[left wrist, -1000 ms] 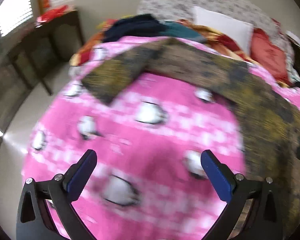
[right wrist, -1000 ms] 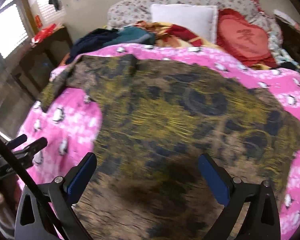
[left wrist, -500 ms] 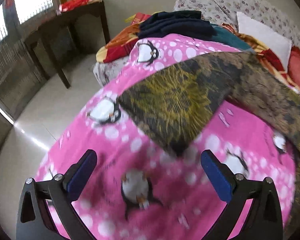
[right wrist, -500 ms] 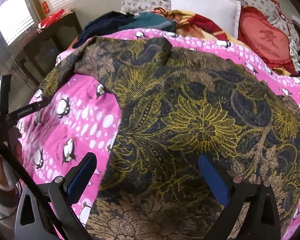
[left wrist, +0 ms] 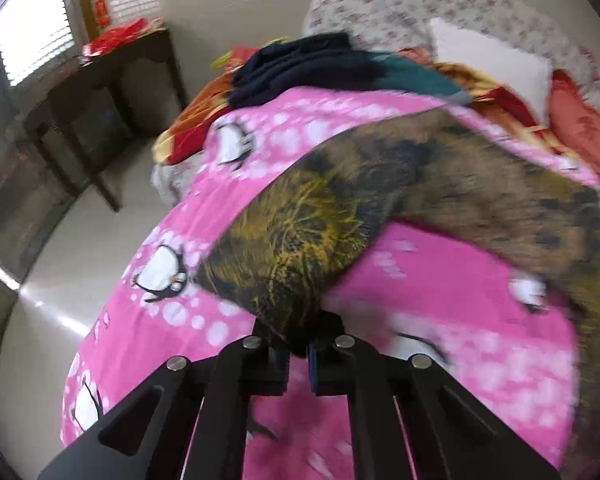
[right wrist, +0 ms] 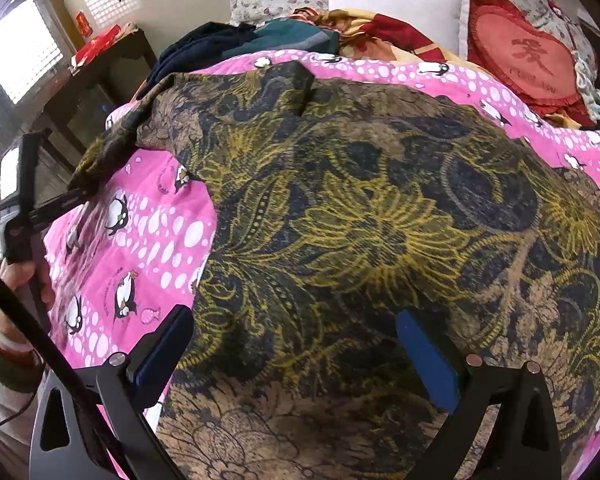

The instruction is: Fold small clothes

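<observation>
Left tool (left wrist: 298, 354) now clamped on brown-gold floral garment (right wrist: 360, 240) sleeve tip, was apart; right tool (right wrist: 296, 354) spread, idle; fold can start.

**Daylit room, left cam smeared**

Light comes from blown-out window (left wrist: 36, 36) at upper left, w/ glare streak on floor (left wrist: 40, 304). My left view is motion-blurred; right view sharp. Both bend hard at edges, dark fisheye corners.
</observation>
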`<state>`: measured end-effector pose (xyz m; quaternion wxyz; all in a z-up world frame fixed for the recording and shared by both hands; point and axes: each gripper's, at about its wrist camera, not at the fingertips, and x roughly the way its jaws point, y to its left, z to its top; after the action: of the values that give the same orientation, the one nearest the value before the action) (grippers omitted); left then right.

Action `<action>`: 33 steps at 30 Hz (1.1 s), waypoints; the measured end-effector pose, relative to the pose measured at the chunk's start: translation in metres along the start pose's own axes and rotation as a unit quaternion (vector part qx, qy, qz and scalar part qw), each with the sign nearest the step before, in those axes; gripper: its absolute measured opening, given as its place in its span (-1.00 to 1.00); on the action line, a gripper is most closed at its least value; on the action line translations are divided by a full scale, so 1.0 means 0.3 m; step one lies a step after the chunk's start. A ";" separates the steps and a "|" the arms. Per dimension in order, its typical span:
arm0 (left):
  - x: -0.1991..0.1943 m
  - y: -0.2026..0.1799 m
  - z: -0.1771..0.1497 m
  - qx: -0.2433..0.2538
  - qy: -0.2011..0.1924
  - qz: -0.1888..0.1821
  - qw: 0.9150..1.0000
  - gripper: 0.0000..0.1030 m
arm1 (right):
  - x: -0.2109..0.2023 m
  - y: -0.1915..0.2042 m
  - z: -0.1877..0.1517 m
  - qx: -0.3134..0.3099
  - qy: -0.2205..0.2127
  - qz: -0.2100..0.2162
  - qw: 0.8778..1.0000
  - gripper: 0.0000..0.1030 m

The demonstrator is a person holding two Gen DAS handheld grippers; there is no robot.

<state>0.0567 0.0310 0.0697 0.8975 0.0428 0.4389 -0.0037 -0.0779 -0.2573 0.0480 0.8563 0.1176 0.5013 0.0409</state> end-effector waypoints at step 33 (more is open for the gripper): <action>-0.392 -1.272 0.016 0.218 0.075 -0.371 0.900 0.26 | -0.321 -0.632 -0.164 0.097 -0.083 -0.104 0.986 1.00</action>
<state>-0.0285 -0.3533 0.1373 0.7640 0.0718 0.4767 -0.4289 -0.1773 -0.4512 0.0607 0.8787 0.1503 0.4400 -0.1077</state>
